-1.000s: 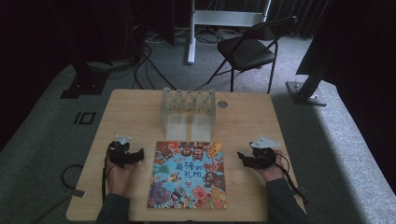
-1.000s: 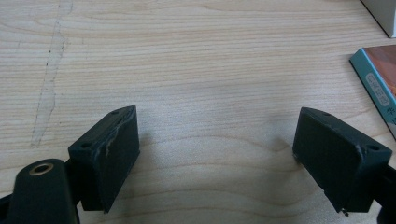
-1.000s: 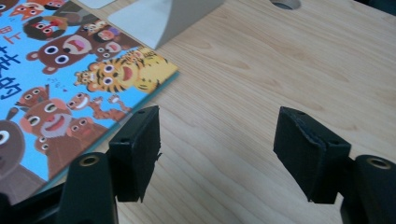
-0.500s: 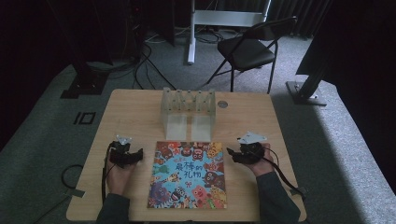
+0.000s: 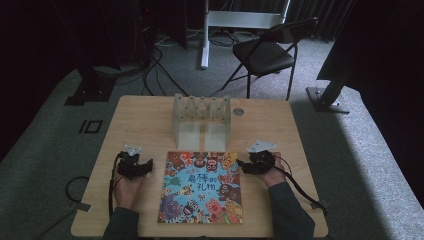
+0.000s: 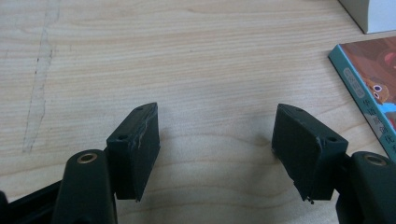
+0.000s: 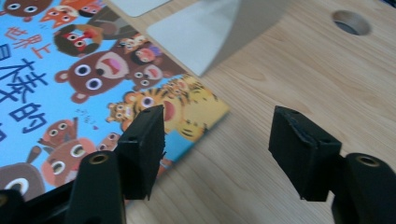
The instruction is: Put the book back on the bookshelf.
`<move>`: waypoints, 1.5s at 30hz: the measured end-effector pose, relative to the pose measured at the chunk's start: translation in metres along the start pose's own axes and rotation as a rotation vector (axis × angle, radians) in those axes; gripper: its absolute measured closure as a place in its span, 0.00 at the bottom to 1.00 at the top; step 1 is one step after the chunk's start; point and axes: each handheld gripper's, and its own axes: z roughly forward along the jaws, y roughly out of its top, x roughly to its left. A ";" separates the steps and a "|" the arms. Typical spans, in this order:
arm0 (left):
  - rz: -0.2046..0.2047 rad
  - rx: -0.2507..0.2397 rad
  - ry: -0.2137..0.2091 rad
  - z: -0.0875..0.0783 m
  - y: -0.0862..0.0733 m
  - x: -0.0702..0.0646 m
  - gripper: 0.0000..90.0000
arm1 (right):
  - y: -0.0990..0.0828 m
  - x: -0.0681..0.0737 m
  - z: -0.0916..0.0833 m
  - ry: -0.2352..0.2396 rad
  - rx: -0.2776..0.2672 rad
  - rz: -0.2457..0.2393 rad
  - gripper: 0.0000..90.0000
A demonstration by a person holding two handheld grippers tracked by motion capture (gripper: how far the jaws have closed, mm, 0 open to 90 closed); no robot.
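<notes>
Book [image 5: 201, 188] with cartoon animals lies flat on our wooden table [image 5: 145, 120], between our two hands and just in front of the clear rack [image 5: 201, 120]. Our left gripper [image 5: 141, 169] sits beside the book's left edge, jaws apart with nothing between them after closing a little. Our right gripper [image 7: 217, 140] hangs over the book's top right corner, jaws apart, not pinching it, just opened a little.

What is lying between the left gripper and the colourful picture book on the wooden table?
Nothing: between the left gripper and the colourful picture book there is bare wooden table. The high view and the left gripper view show it.
</notes>
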 end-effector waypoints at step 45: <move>0.321 -0.046 -0.302 -0.069 -0.030 -0.107 0.20 | 0.006 -0.014 0.062 0.235 0.044 0.139 0.25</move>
